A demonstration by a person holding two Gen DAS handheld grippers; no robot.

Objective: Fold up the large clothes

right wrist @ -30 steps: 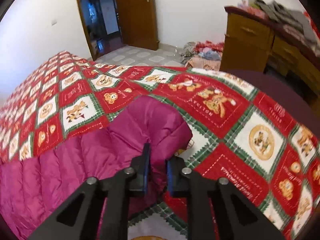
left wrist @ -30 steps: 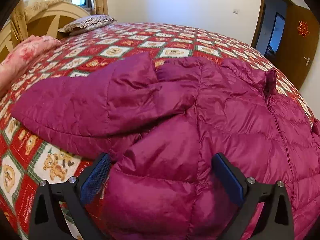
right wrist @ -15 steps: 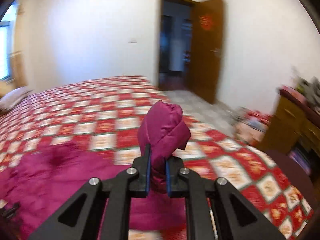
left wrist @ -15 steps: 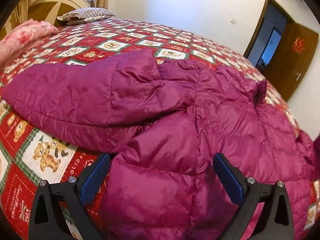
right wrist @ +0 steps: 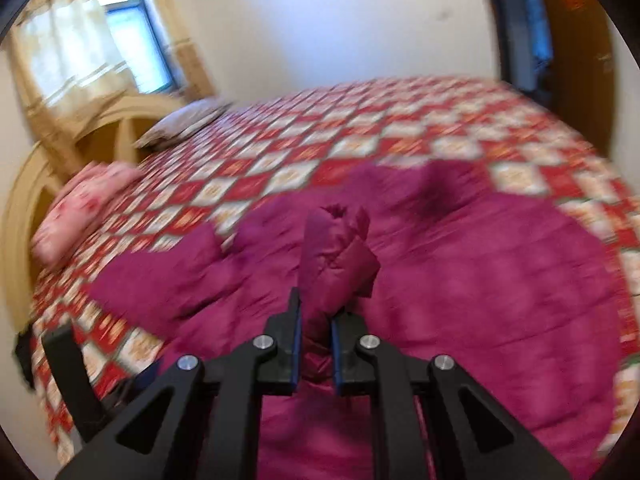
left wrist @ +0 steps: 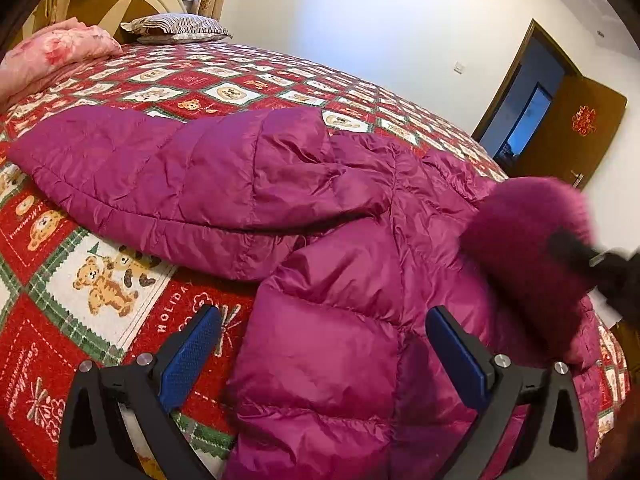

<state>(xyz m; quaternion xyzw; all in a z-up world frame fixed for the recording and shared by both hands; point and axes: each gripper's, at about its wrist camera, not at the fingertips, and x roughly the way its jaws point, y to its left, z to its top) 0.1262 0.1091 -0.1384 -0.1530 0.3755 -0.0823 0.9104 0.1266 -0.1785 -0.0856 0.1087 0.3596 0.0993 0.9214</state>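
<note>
A large magenta puffer jacket [left wrist: 340,248] lies spread on the bed, one sleeve [left wrist: 152,172] folded across to the left. My left gripper [left wrist: 320,356] is open, its blue pads straddling the jacket's near edge. My right gripper [right wrist: 314,344] is shut on the other sleeve's cuff [right wrist: 336,252] and holds it up above the jacket's body [right wrist: 480,288]. That raised sleeve shows blurred at the right of the left wrist view [left wrist: 528,240].
The bed has a red and white teddy-bear quilt [left wrist: 100,280]. A pink folded blanket [left wrist: 52,52] and a striped pillow [left wrist: 176,28] lie by the headboard. An open wooden door [left wrist: 568,128] stands at the far right.
My right gripper has lifted the sleeve cuff off the bed's corner and swung it over the jacket, toward the headboard side. My left gripper has shifted slightly and stayed open.
</note>
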